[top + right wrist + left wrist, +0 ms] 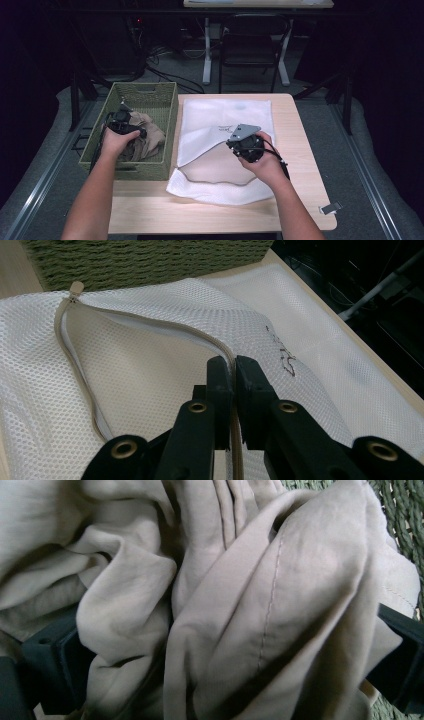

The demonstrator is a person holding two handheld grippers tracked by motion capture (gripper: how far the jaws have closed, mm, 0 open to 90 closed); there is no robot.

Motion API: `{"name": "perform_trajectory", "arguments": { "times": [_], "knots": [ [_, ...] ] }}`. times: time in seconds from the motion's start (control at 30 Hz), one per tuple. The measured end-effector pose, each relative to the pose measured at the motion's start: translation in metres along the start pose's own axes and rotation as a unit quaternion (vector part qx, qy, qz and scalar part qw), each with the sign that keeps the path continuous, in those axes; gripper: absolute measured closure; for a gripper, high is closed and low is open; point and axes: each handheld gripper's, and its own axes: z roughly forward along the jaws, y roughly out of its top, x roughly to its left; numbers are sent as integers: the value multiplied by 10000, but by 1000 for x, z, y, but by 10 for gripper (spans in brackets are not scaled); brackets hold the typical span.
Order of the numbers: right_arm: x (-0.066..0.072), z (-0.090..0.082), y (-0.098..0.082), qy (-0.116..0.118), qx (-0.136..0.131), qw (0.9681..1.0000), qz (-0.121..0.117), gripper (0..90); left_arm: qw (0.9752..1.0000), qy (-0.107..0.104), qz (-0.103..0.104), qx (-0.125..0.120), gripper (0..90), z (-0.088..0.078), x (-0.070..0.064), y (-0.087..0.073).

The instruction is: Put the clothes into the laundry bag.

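A green woven basket (pixel 135 170) stands at the table's left with crumpled beige cloth (pixel 152 134) in it. My left gripper (pixel 122 125) is down in the basket; its jaws stand wide apart around a thick fold of the beige cloth (pixel 225 605), one black jaw at each side of the left gripper view. A white mesh laundry bag (pixel 220 117) lies flat beside the basket. My right gripper (pixel 234 362) is shut on the bag's tan zipper edge (pixel 150 322) and holds that edge lifted, so the mouth gapes. The zip pull (pixel 76 289) lies near the basket (pixel 140 260).
The wooden table (pixel 300 150) ends shortly right of the bag, with a small grey clip (pixel 331 208) at its front right corner. Behind the table stand a dark chair (pixel 252 42) and white desk legs (pixel 207 55), with cables on the floor.
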Motion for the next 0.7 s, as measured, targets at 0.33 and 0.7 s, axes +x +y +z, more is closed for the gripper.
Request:
{"name": "perform_trajectory", "arguments": {
  "times": [0.33,0.7],
  "knots": [
    [0,0,0,-21,-21,10000,-4,850,9998,71,43,167,38,7,-2,0],
    [0,-1,0,-21,-33,10000,-3,850,9995,192,159,215,126,9,-4,-1]
  ]
}}
